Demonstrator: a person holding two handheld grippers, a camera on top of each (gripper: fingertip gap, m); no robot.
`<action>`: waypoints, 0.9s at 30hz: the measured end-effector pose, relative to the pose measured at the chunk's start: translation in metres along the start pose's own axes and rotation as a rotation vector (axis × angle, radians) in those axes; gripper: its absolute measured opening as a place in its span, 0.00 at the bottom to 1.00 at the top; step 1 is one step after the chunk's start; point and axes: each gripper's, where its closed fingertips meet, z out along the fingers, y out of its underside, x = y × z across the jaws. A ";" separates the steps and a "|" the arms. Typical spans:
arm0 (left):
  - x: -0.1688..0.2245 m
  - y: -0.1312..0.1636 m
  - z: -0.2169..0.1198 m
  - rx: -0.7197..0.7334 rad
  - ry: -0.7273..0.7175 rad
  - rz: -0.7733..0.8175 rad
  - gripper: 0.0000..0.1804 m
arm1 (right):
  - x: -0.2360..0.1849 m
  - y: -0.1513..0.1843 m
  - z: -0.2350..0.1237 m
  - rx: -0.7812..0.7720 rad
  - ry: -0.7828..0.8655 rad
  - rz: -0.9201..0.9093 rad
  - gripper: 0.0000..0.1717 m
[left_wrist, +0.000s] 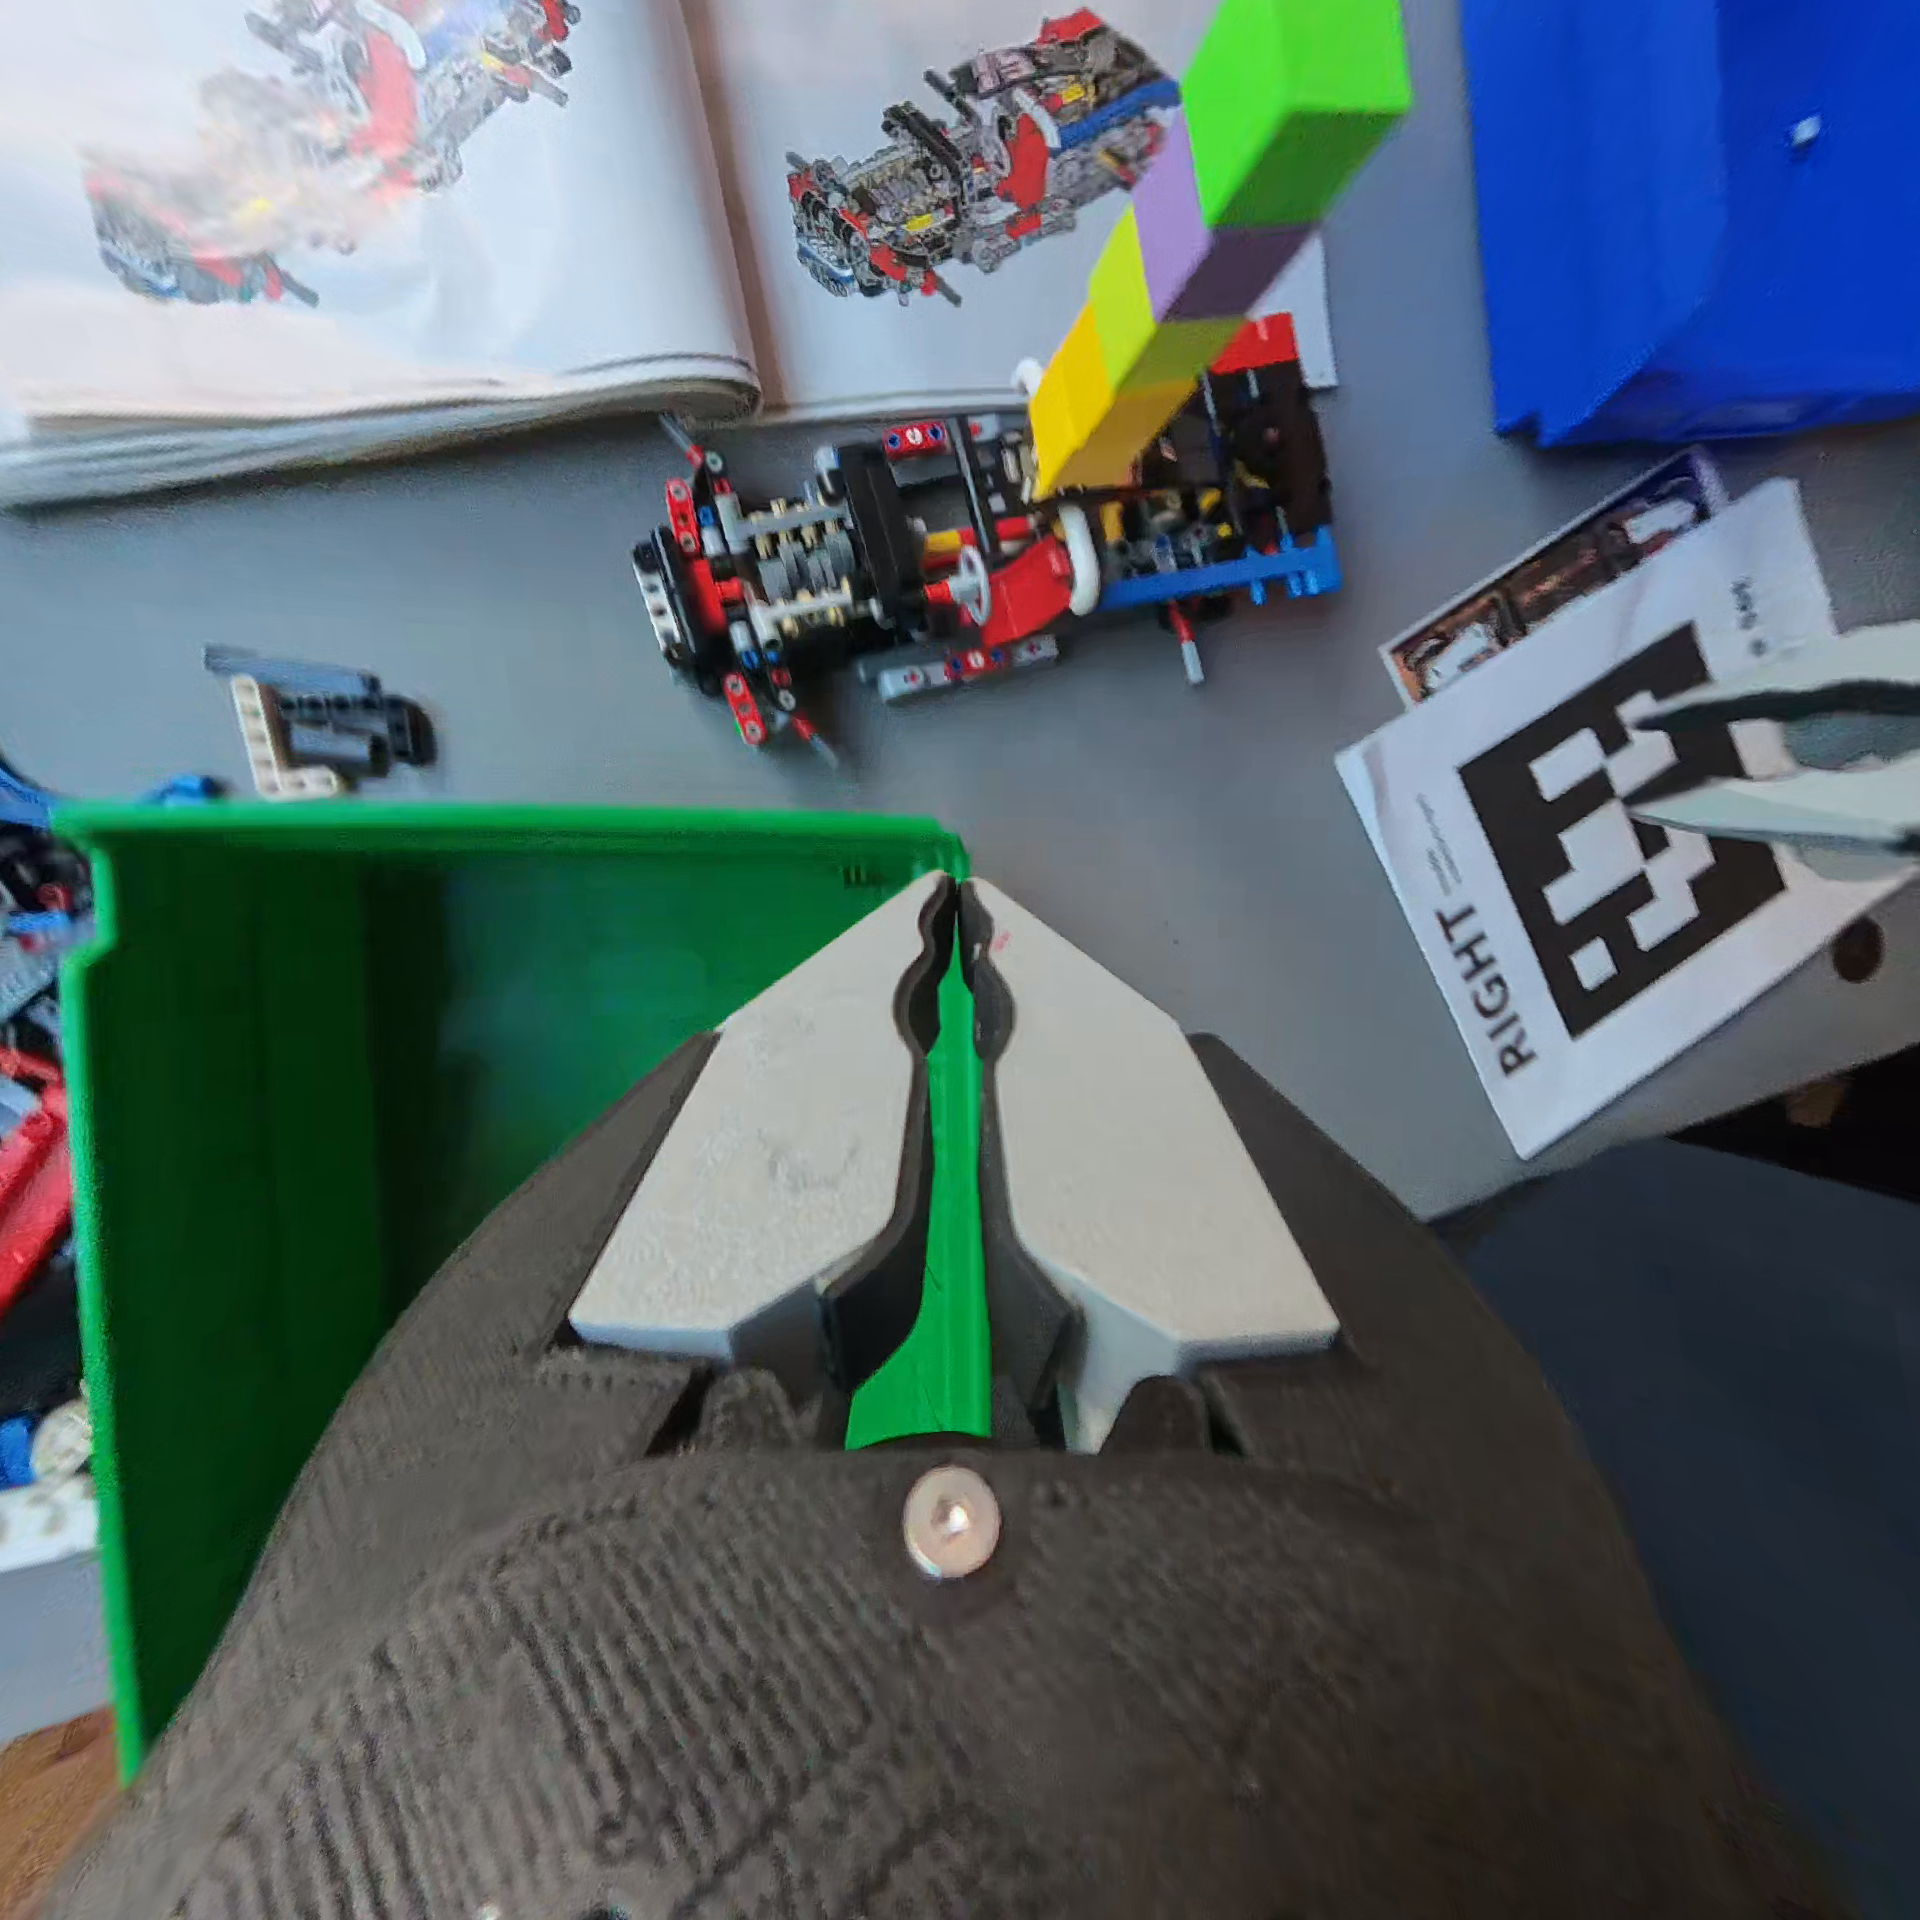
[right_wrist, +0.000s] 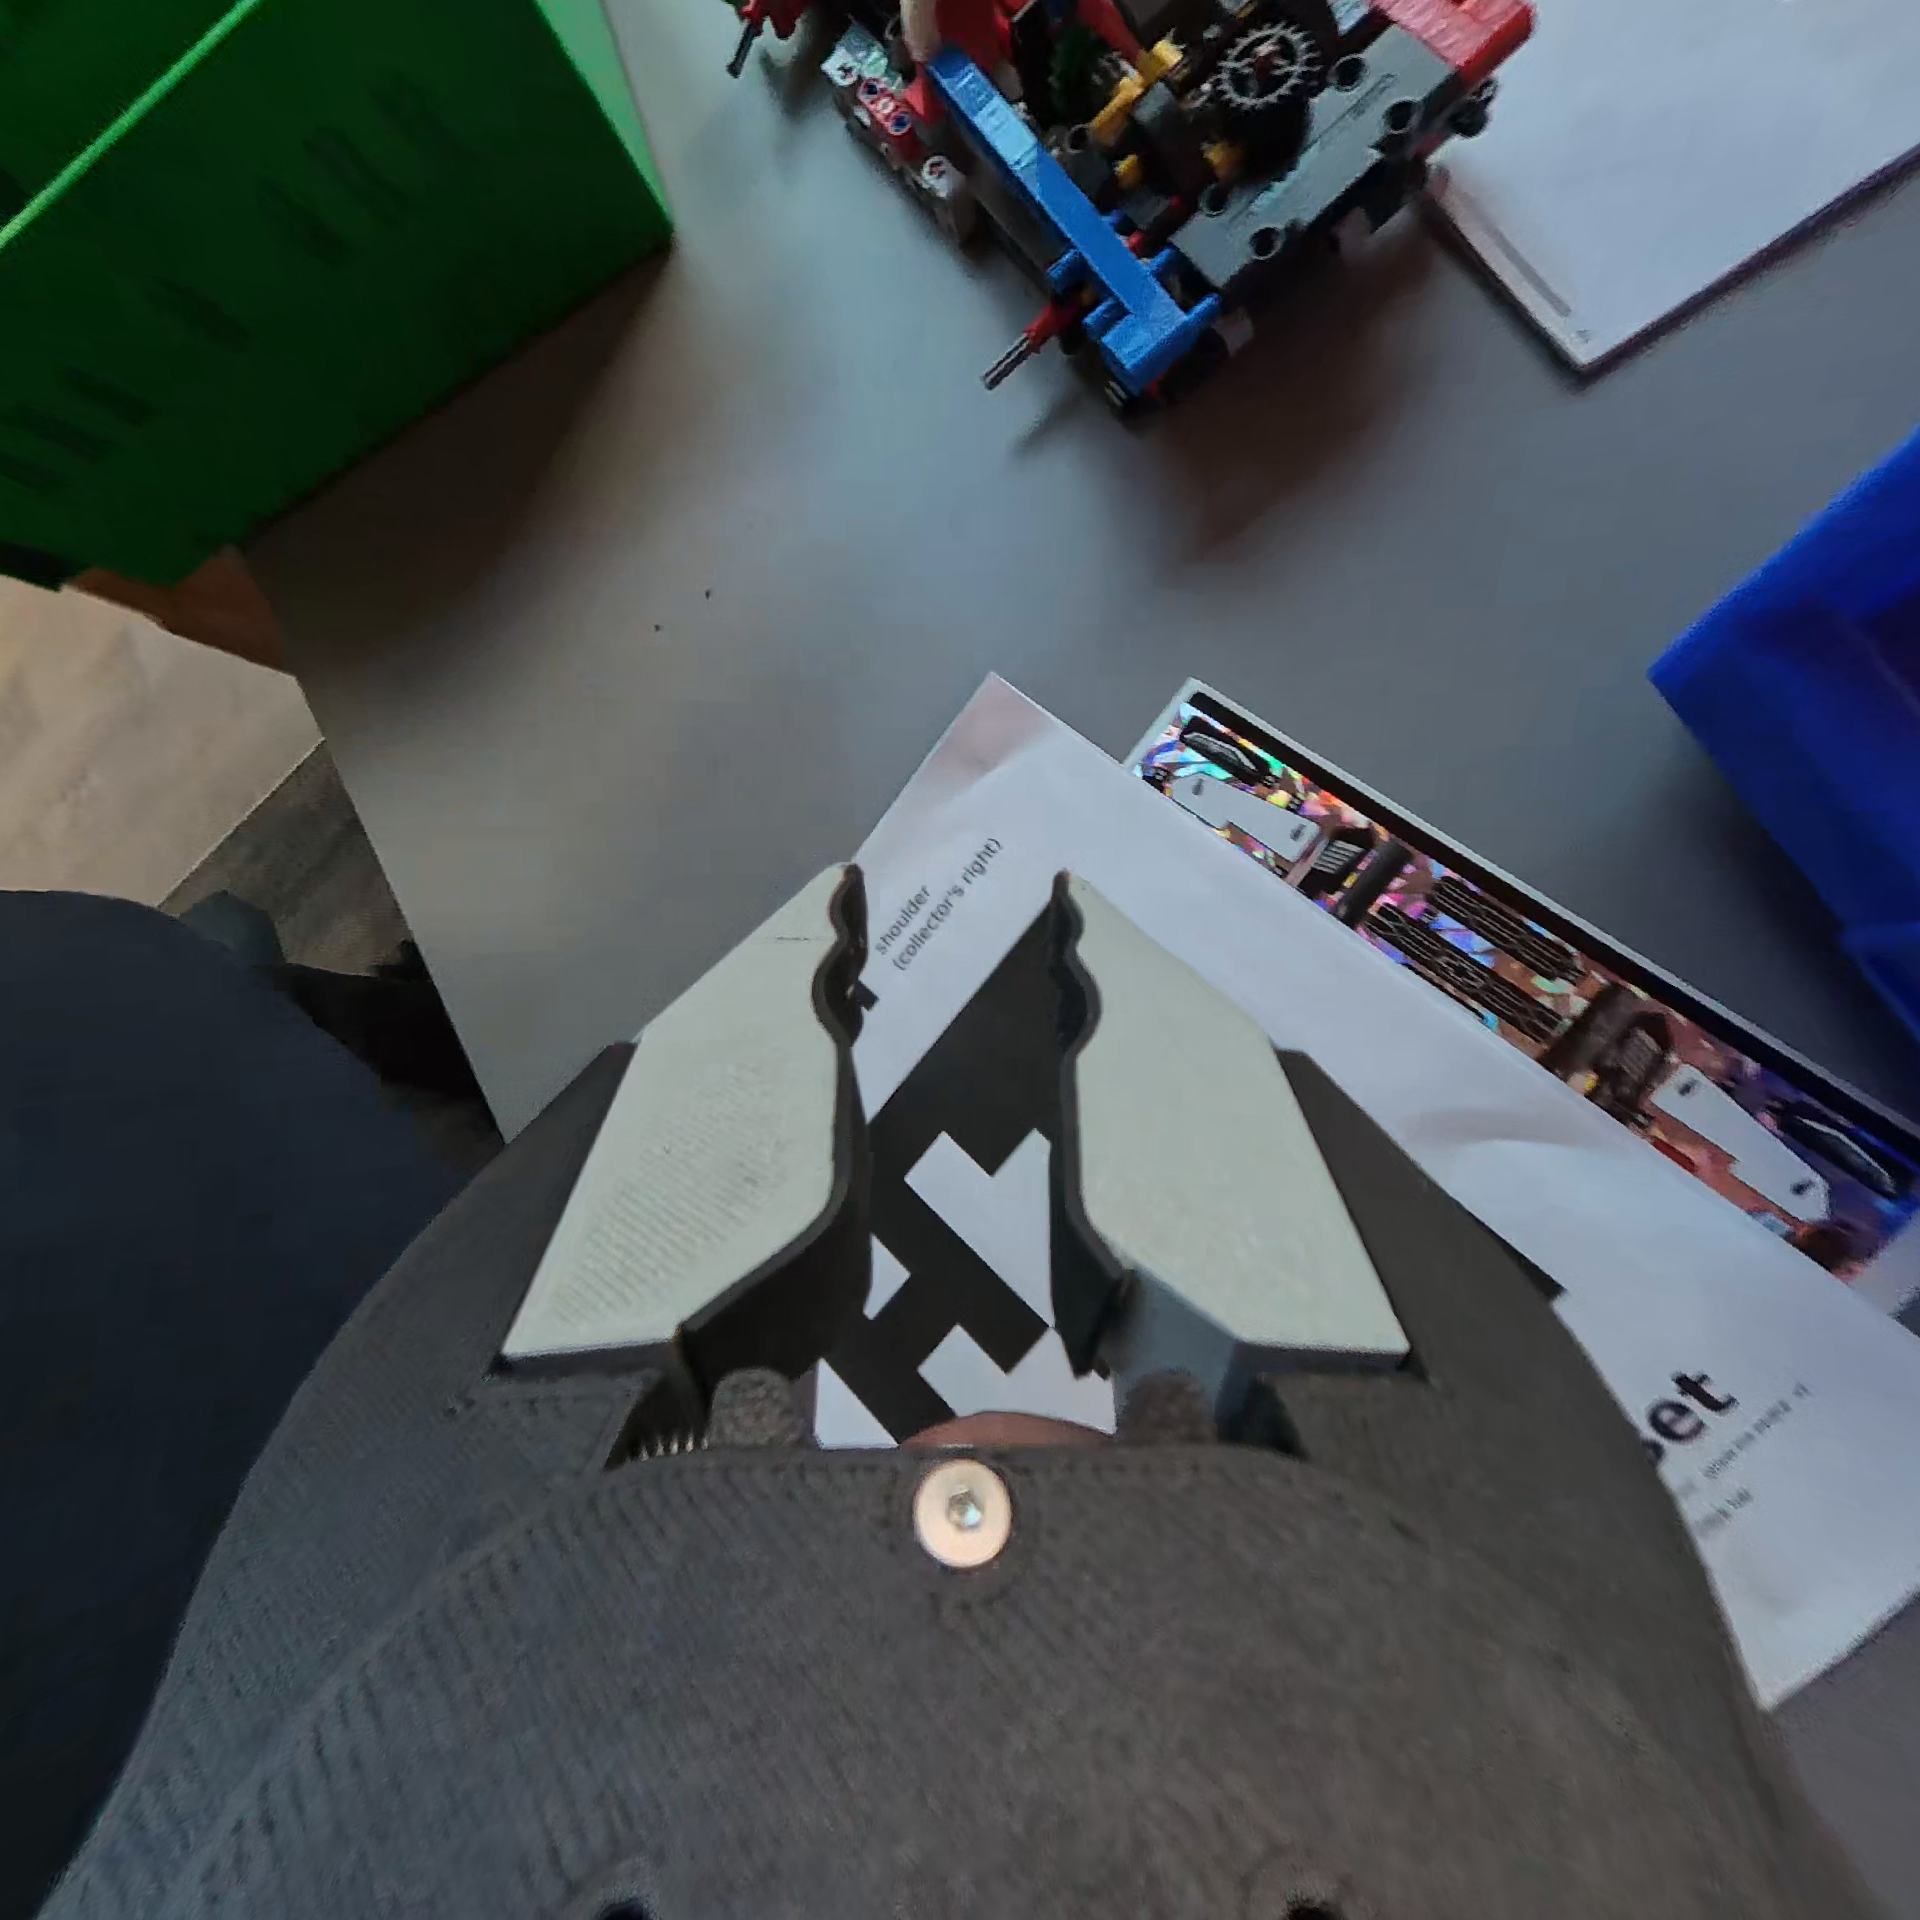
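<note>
Our left gripper (left_wrist: 957, 888) pinches the green bin's (left_wrist: 499, 831) right wall lengthwise, while our right gripper (right_wrist: 956, 883), right of that bin, hangs spread and bare over the white marker sheet (right_wrist: 1195, 883).

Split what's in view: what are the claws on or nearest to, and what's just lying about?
At the claws:
- left claw, shut on the wall of the green plastic bin
- right claw, open, above the white paper sheet with a black square marker

Lying about:
- part-built brick vehicle model
- open instruction booklet
- blue plastic bin
- shiny sticker sheet
- small dark brick assembly
</note>
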 end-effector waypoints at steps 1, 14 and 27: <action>-0.004 -0.013 0.013 -0.026 -0.013 0.015 0.00 | 0.004 0.000 -0.005 0.014 0.014 -0.002 0.18; -0.004 -0.090 0.136 -0.249 -0.038 0.076 0.00 | 0.040 0.032 -0.070 0.077 0.207 0.057 0.14; 0.041 -0.066 0.152 -0.317 0.138 0.242 0.00 | 0.051 0.039 -0.070 0.080 0.239 0.134 0.13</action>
